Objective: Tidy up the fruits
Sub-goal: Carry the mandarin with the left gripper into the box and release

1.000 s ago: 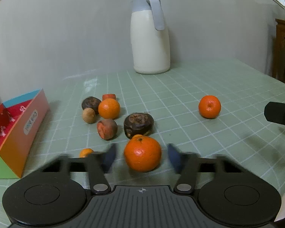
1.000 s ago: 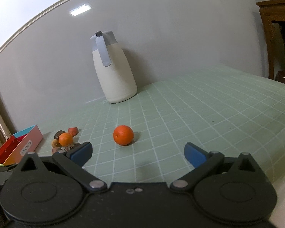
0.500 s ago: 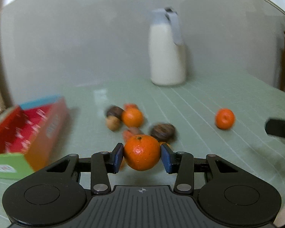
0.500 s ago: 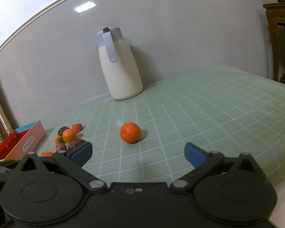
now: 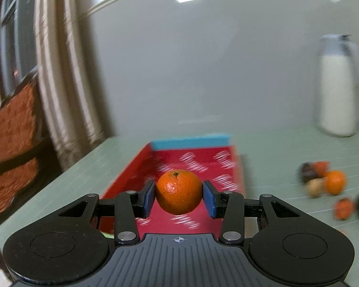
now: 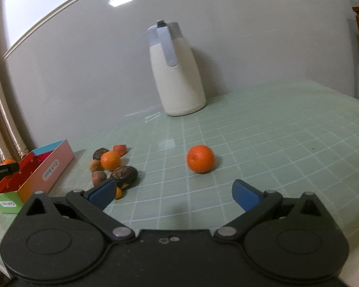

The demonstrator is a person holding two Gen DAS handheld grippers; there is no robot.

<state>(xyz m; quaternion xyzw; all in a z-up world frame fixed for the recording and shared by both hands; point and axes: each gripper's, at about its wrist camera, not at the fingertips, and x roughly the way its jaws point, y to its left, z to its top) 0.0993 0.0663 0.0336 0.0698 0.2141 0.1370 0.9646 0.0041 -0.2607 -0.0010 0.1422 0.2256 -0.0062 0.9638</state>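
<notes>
1. Clamping a round orange mandarin with a dimpled peel, the left gripper has its two blue pads pressed against the fruit's left and right flanks, at the centre of the left wrist frame; the stem end faces up.
2. Directly behind and below the held fruit in that frame lies the open cardboard box with a red patterned floor and a blue far wall. Its long axis runs away from the camera, in line with the fingers.
3. In the right wrist view the same box sits at the lower left of the frame, and the mandarin shows as an orange sliver over its far left wall, so the fruit appears to hang above the box rather than rest in it.
4. The move to come, by this judgement, turns on that over-and-under relation: the fruit needs only to go down and be let go, with little sideways travel.
5. The right gripper is spread wide and holds nothing. A second loose orange mandarin lies on the pale green gridded tablecloth just ahead of its fingers, slightly right of centre, so the right hand is plainly the nearer one to it.
6. A cluster of small dark, brown and orange fruits sits left of centre, between the box and the loose mandarin.
7. A cream jug with a grey lid and handle stands upright at the back.
</notes>
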